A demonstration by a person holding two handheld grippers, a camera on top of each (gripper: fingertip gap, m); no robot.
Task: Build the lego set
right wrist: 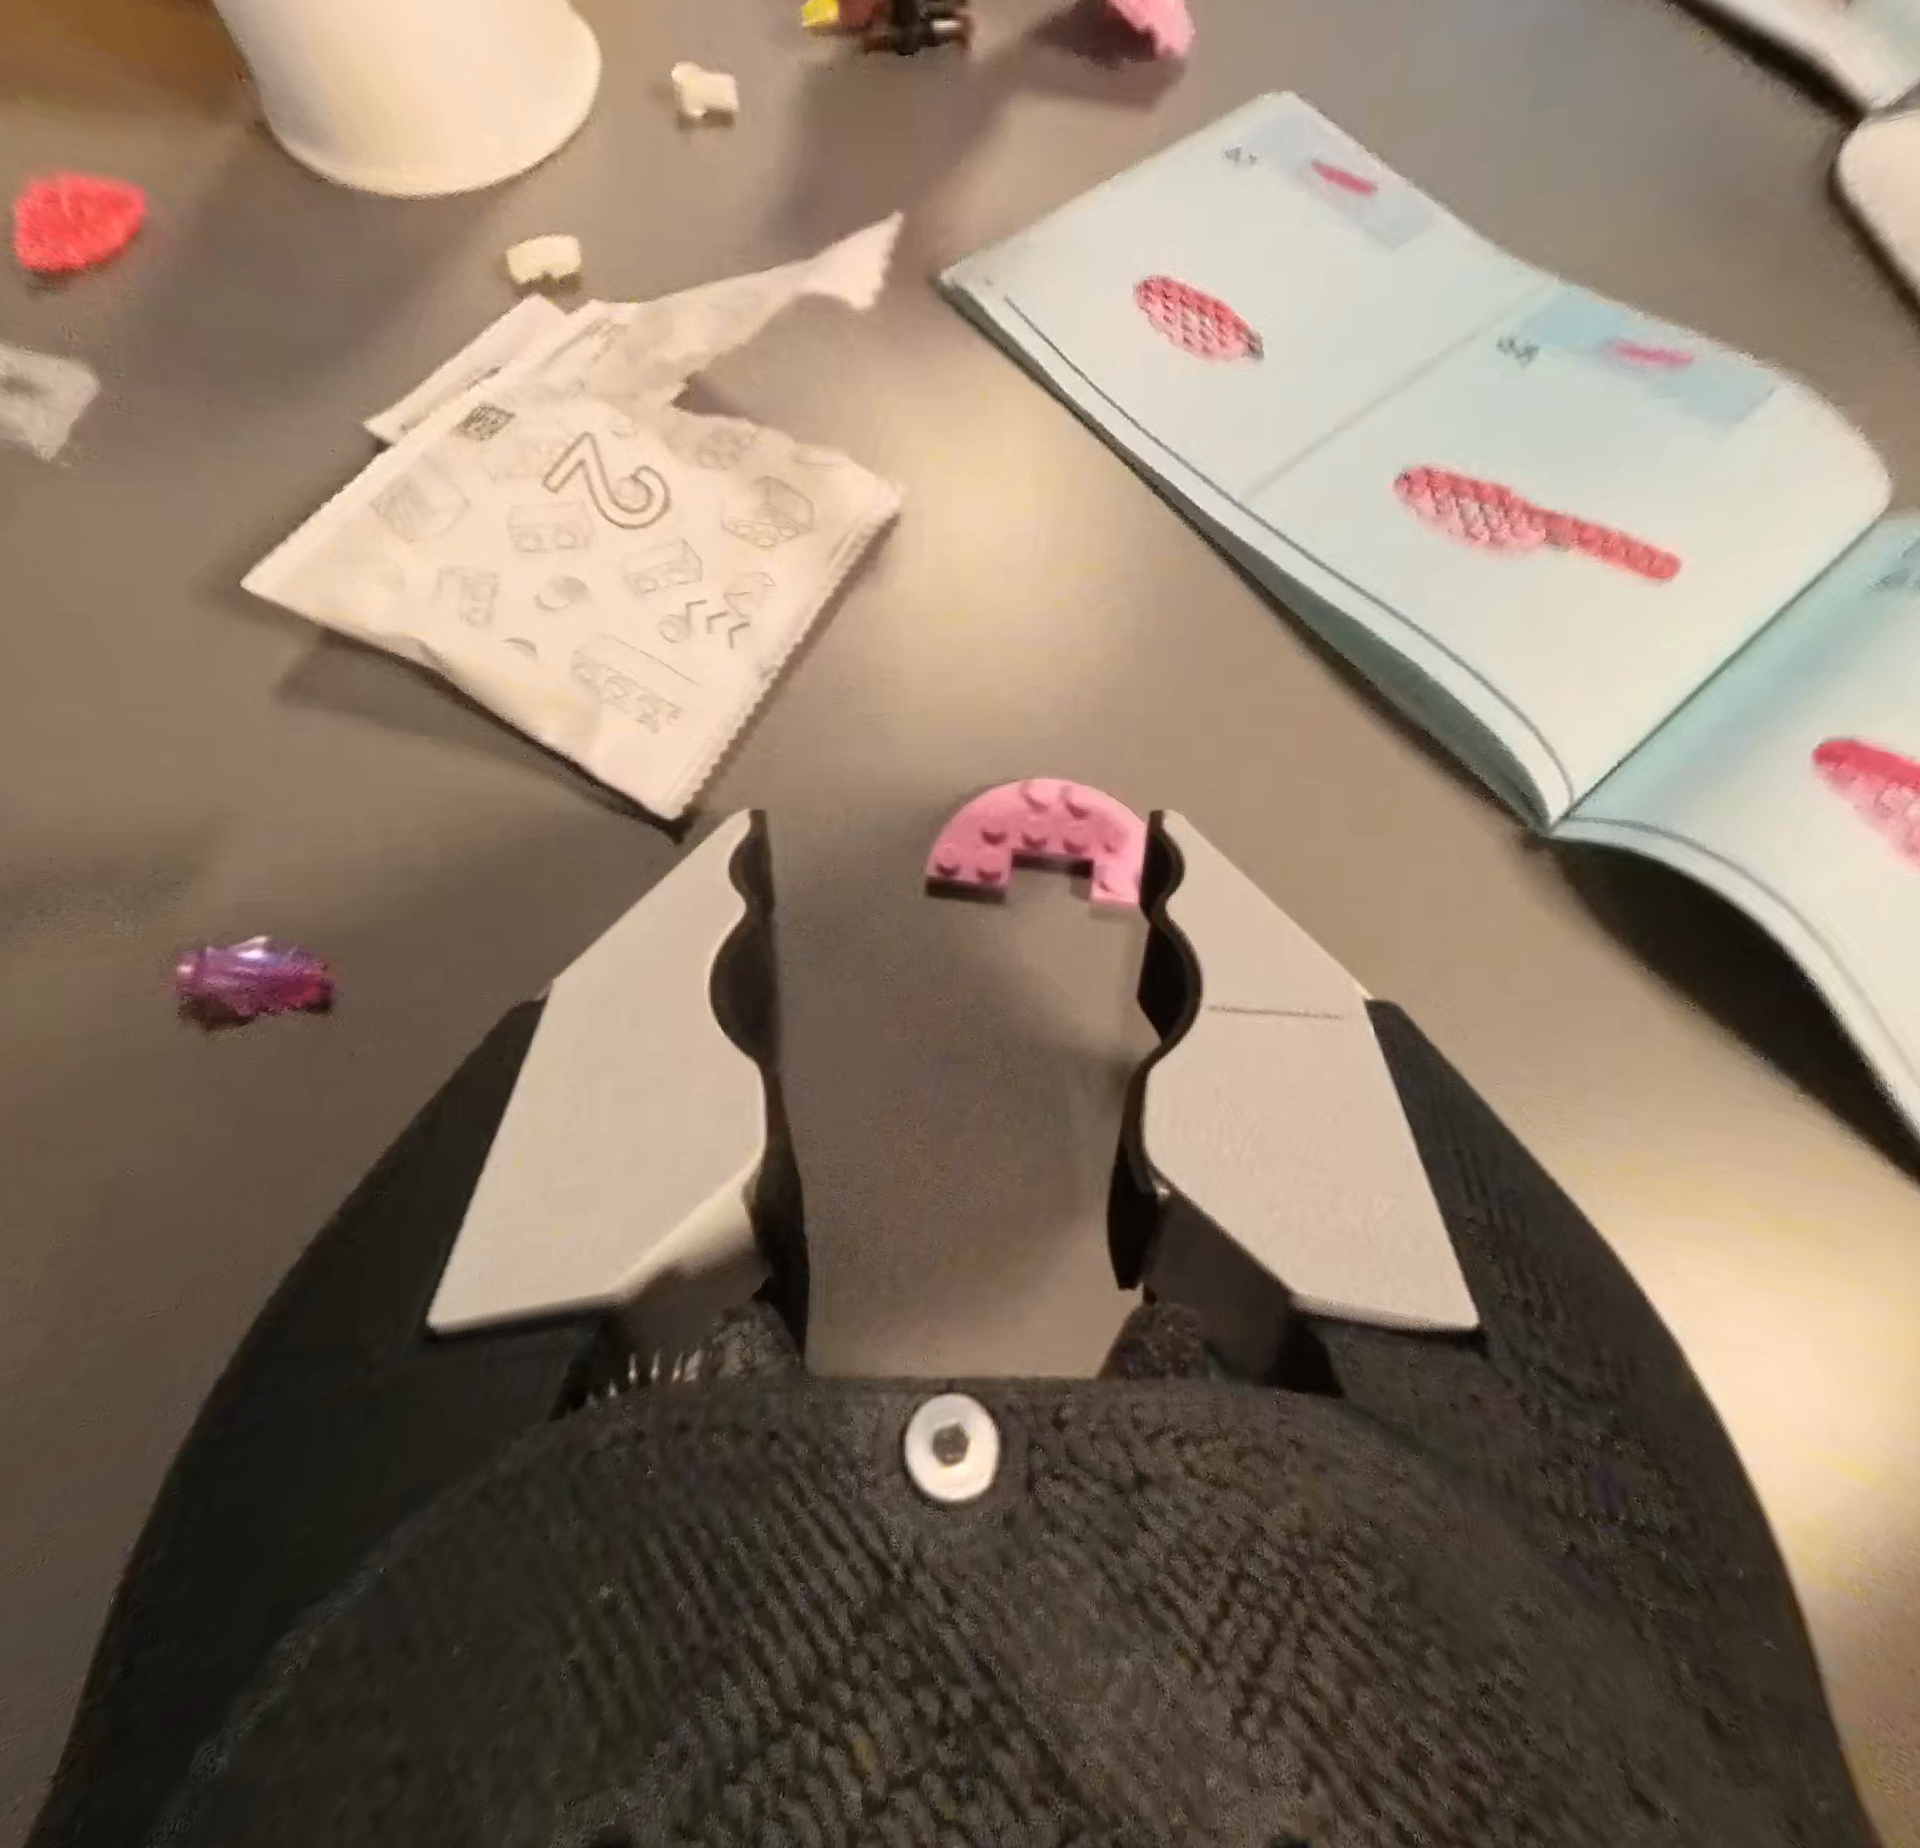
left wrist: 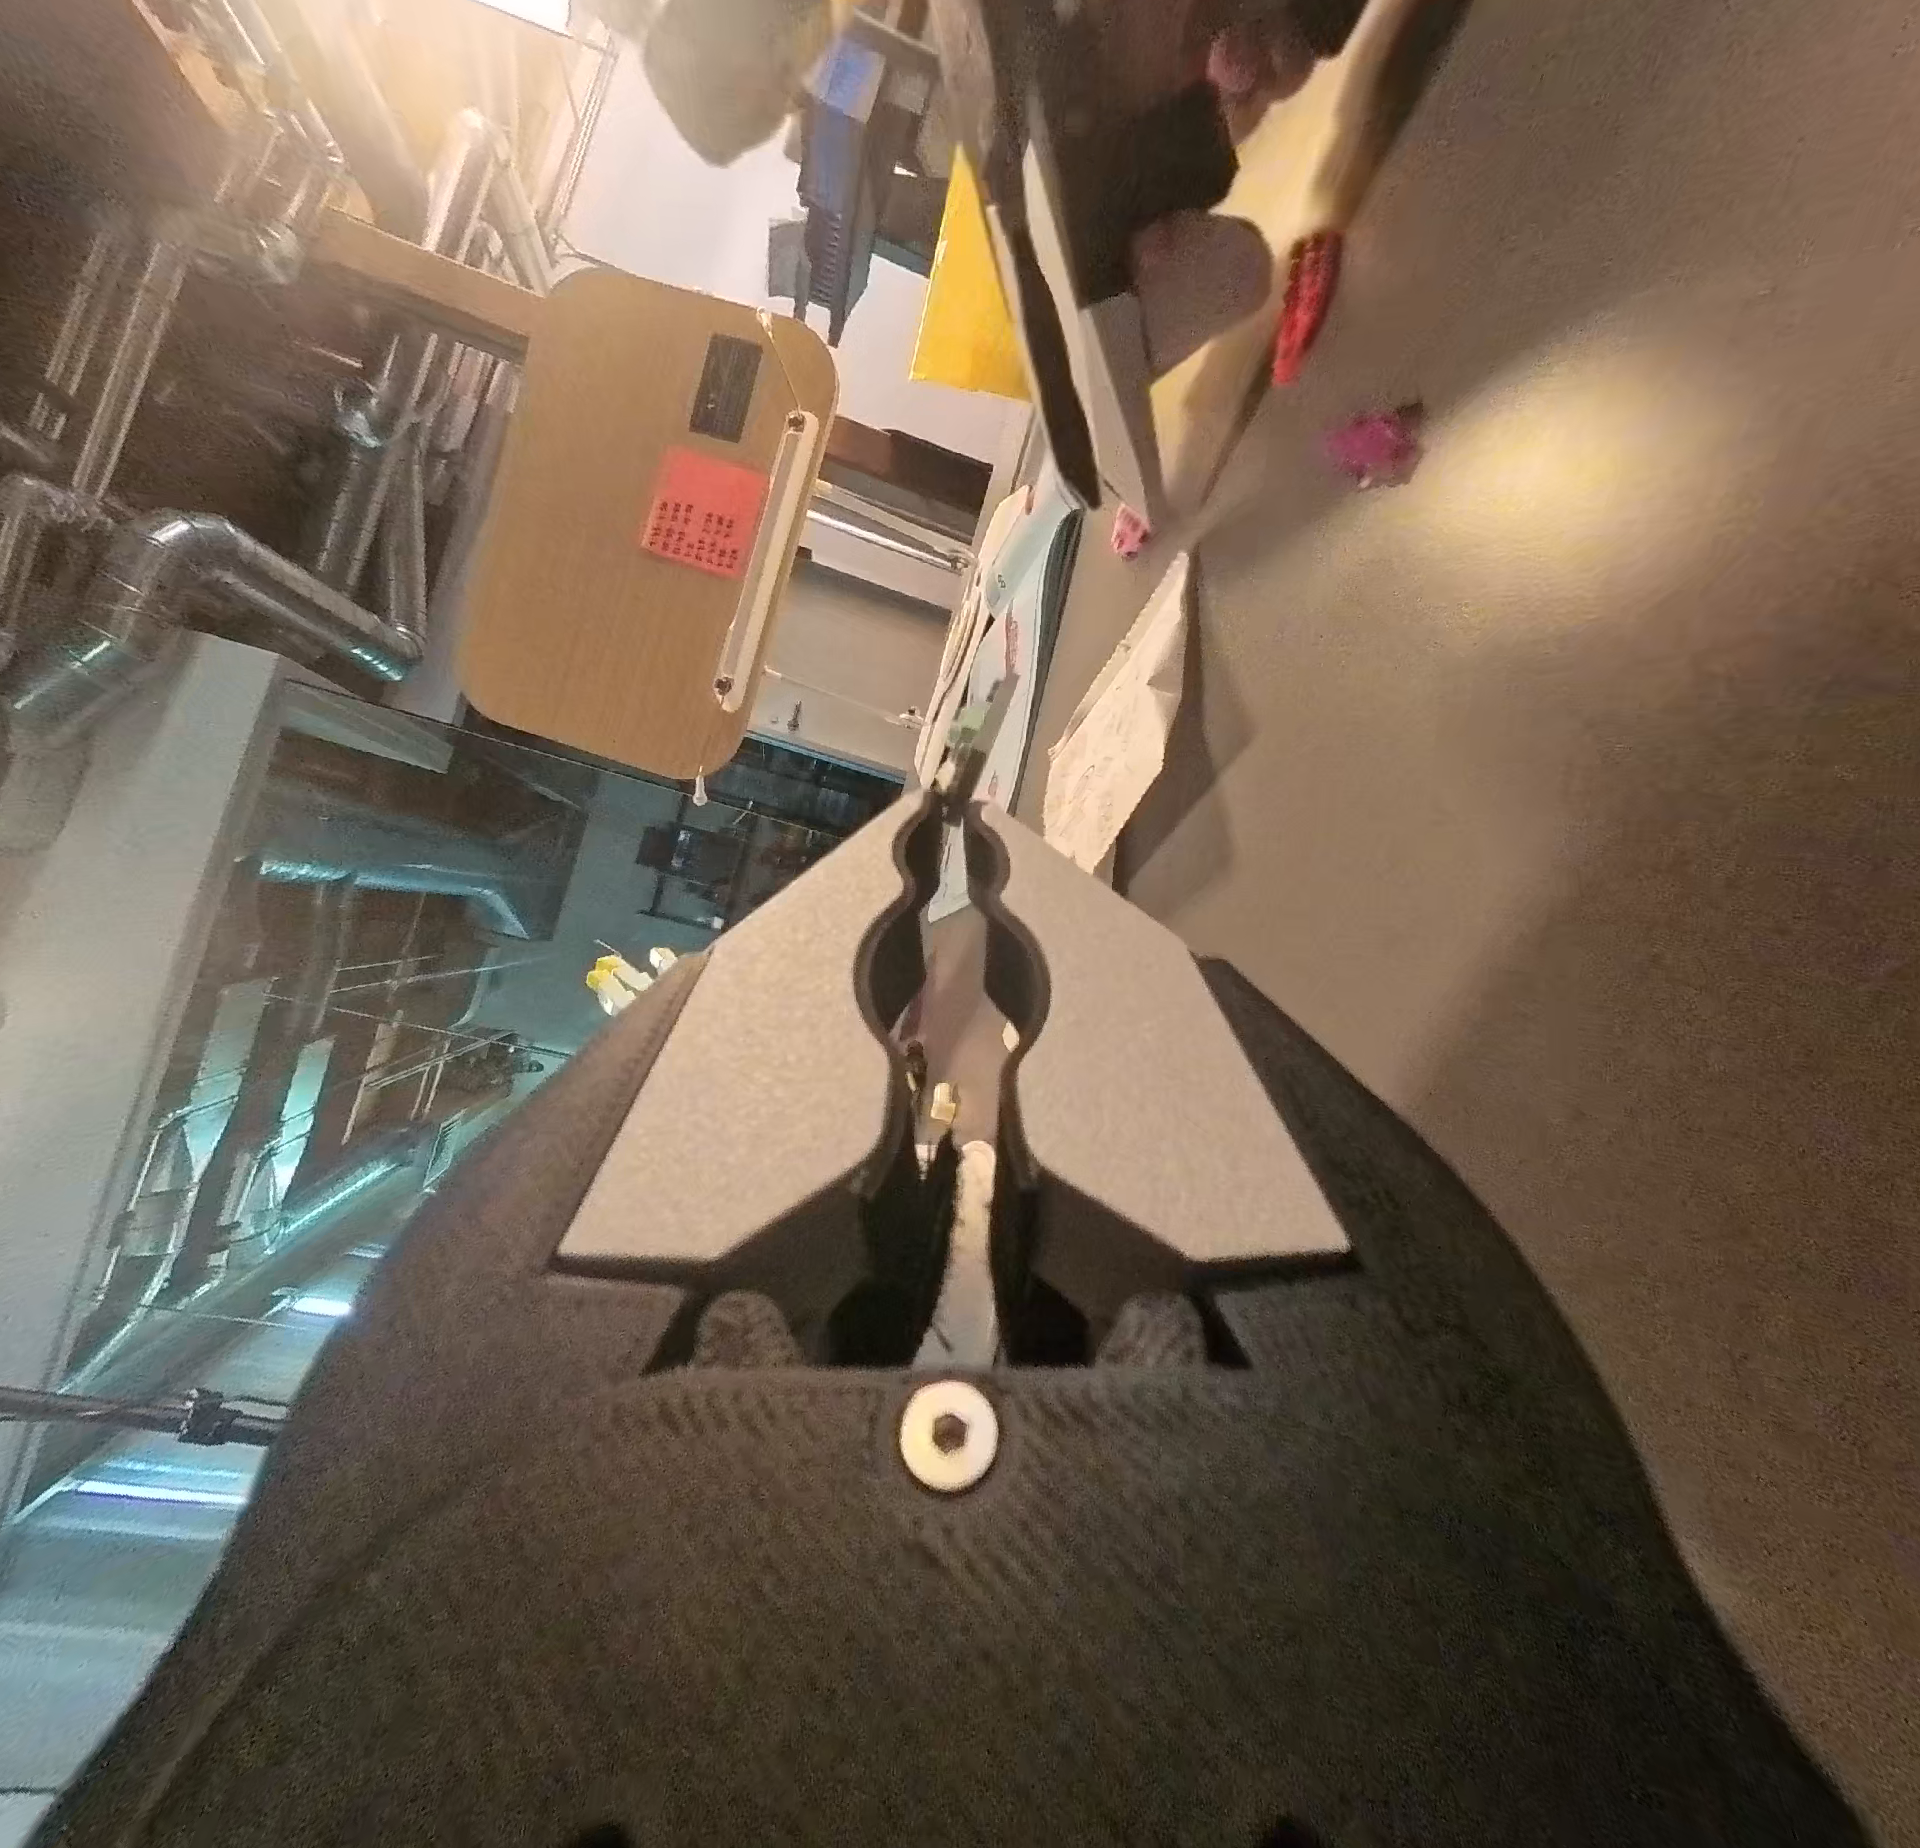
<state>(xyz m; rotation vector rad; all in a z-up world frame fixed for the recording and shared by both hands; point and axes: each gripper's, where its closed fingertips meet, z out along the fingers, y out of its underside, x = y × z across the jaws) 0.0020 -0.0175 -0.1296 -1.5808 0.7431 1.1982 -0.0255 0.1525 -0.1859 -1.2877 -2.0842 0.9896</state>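
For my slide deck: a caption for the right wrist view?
Open right gripper over a pink arched brick on the grey table.

Lay on the table (right wrist: 987, 676): arch brick (right wrist: 1023, 842) in front, torn bag (right wrist: 582, 551) behind-left, open booklet (right wrist: 1455, 510) right, cup (right wrist: 405, 42) far left.

A grey-brown table (right wrist: 987, 655) fills the foreground under warm light. Behind it hang silver ducts (left wrist: 229, 572), beside a glass partition (left wrist: 364, 967) and a wooden board (left wrist: 623, 510).
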